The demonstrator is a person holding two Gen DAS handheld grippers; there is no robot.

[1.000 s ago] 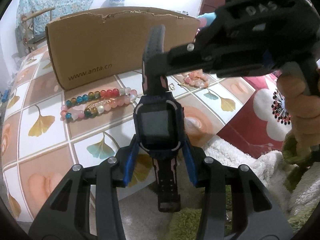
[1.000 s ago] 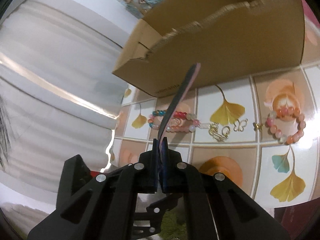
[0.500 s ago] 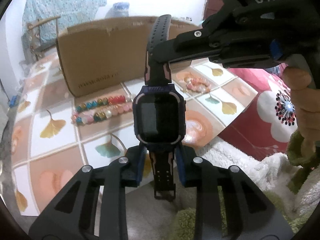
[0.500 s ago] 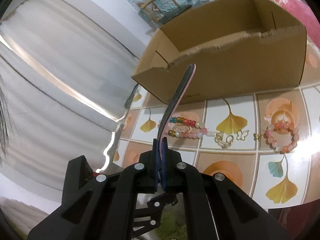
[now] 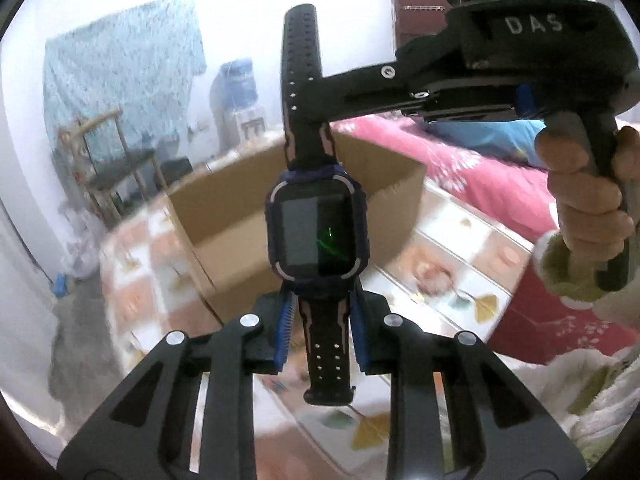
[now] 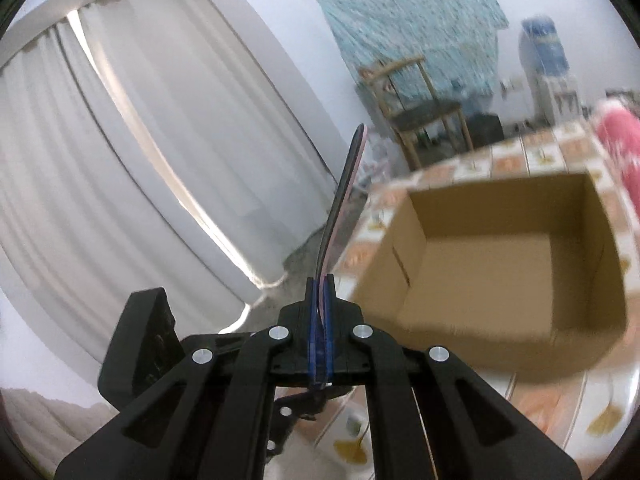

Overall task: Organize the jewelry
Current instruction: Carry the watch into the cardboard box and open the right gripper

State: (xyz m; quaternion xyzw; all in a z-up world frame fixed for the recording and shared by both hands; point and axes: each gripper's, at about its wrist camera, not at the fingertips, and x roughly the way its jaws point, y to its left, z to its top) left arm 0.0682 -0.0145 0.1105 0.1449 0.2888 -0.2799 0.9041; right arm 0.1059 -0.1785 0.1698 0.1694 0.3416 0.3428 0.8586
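Black smartwatch [image 5: 318, 224] is hanging taut between both grippers, left gripper [image 5: 320, 330] clamping its lower strap [image 5: 326, 354], right gripper [image 5: 316, 92] pinching the upper strap [image 5: 302, 60], likely for a controlled drop into the cardboard box [image 6: 492, 264].

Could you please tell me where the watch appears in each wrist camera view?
Left wrist: the watch stands upright at centre, face on, above the left gripper.
Right wrist: only its strap, edge-on, rises at centre from the right gripper.
Shared landmark: the open cardboard box.
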